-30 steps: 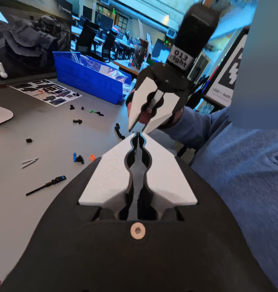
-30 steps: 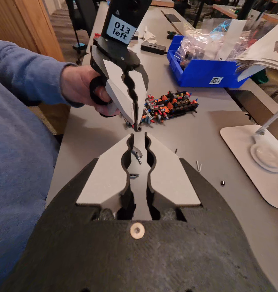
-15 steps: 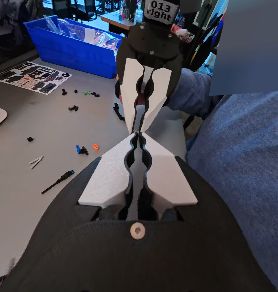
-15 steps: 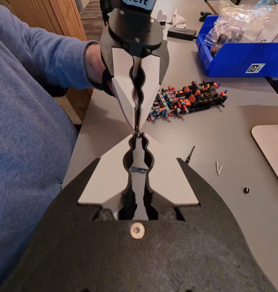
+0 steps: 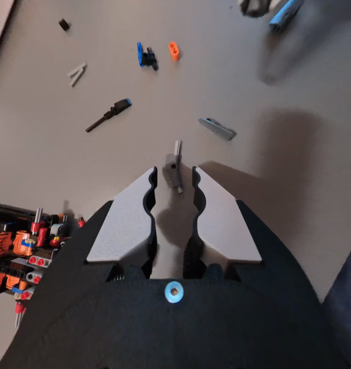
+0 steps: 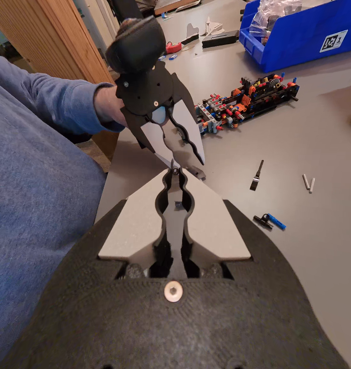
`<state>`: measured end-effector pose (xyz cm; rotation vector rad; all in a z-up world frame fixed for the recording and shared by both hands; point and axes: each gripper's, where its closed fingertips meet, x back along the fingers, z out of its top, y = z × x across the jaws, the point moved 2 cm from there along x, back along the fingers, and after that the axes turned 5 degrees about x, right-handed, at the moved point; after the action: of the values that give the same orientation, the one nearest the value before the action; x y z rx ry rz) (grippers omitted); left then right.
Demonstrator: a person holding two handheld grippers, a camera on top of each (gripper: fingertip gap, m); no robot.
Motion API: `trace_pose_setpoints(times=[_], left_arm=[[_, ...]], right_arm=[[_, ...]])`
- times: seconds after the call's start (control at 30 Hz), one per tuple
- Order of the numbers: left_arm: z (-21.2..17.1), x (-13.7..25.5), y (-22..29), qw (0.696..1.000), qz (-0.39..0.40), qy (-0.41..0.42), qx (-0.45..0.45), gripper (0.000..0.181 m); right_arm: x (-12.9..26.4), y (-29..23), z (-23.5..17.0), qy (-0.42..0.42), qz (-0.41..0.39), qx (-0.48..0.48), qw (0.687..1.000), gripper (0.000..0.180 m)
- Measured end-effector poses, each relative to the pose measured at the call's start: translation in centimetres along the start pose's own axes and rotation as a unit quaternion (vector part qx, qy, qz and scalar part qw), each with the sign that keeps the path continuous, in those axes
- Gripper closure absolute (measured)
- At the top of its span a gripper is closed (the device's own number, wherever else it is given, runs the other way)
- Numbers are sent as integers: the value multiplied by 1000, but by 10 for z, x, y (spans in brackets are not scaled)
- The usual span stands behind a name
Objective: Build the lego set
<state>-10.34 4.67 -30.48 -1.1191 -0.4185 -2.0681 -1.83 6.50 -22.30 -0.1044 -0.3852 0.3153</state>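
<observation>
Two grippers share the job: the left gripper (image 5: 174, 169) hangs open over a grey pin connector (image 5: 173, 169) on the desk (image 5: 40, 149); the right gripper (image 6: 174, 171) pinches a small black ring (image 6: 175, 171). Centre the connector before closing. The chassis (image 5: 21, 245) sits at eight o'clock.

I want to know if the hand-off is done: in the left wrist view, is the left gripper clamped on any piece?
No: the left gripper stands open, and the small grey connector with a pin lies on the table between its tips.
</observation>
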Motion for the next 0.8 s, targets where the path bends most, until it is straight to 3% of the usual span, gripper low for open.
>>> trace_pose_setpoints(times=[0.07,0.2,0.4,0.8], left_arm=[[-5,-6,-4,1000,14,-17,8,149],[-2,-11,2,1000,-10,-6,25,167],[2,-12,-2,999,23,13,22,167],[88,43,-8,966,187,165,-70,167]], right_arm=[[0,1,-3,4,1,-8,1000,175],[-1,4,-8,9,2,-24,1000,175],[-3,13,-14,20,-3,-60,998,175],[10,40,15,194,15,-209,958,175]])
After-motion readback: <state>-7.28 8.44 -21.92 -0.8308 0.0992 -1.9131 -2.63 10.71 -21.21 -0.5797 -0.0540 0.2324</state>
